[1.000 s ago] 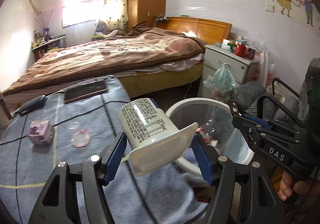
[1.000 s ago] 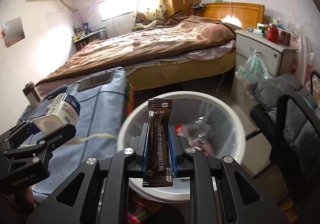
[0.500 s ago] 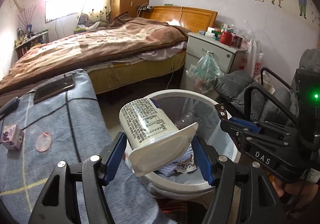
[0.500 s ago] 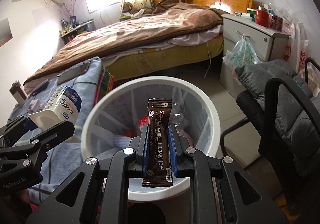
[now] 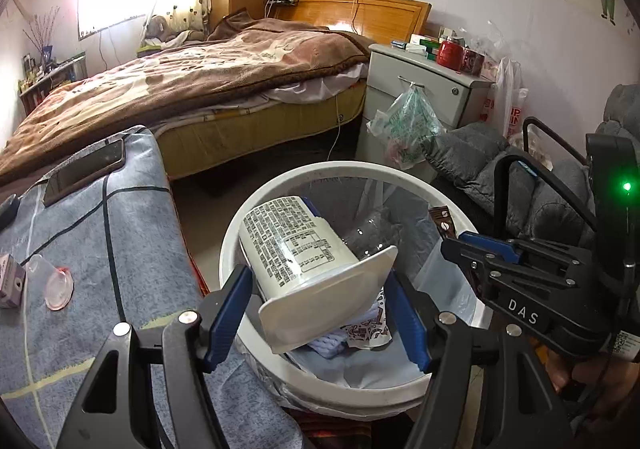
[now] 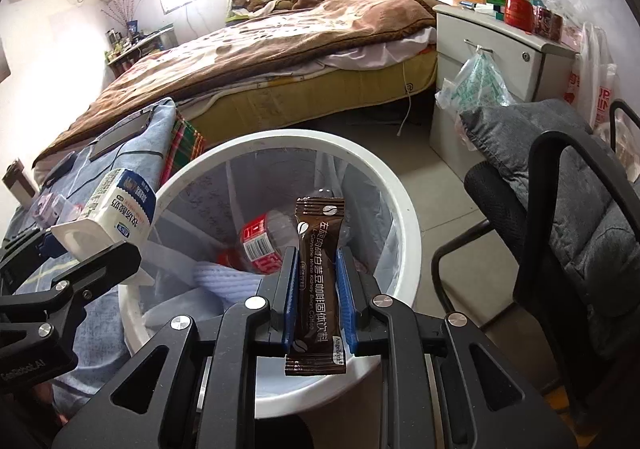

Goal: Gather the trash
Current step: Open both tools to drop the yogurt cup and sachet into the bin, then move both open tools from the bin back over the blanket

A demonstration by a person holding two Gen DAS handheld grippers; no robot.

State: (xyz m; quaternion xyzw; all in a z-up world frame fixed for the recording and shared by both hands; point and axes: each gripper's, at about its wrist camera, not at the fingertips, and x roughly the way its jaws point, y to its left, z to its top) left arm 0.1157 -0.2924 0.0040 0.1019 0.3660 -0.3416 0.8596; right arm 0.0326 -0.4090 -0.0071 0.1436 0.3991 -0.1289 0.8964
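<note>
1. Over the mouth of the white wastebasket (image 6: pixel 404 209), both tongs hang with their loads not yet let go.
2. Left gripper (image 5: pixel 320 313) clasps a white yogurt cup (image 5: pixel 296 249) by its square rim; the cup lies tilted on its side above the near-left part of the basket (image 5: pixel 352 169).
3. Right gripper (image 6: pixel 318 301) has a brown coffee sachet (image 6: pixel 318 281) standing upright between its blue pads. Its jaws have just been opening a little, and slim gaps now show along the sachet's sides, so I judge the pinch released or nearly so, though the sachet has not dropped.
4. Already inside the basket: a clear plastic bottle with a red label (image 6: pixel 260 245), some white paper or cloth and a printed wrapper. That part of the collecting looks done.
5. Left to do, by my reading: drop the sachet and the cup.
6. On the blue-covered table (image 5: pixel 132 217) beside the basket lie a small clear cup with pink residue (image 5: pixel 58 283), a little box (image 5: pixel 10 281) and a phone (image 5: pixel 84 171). The cup may be trash; I cannot tell whether the box is.
</note>
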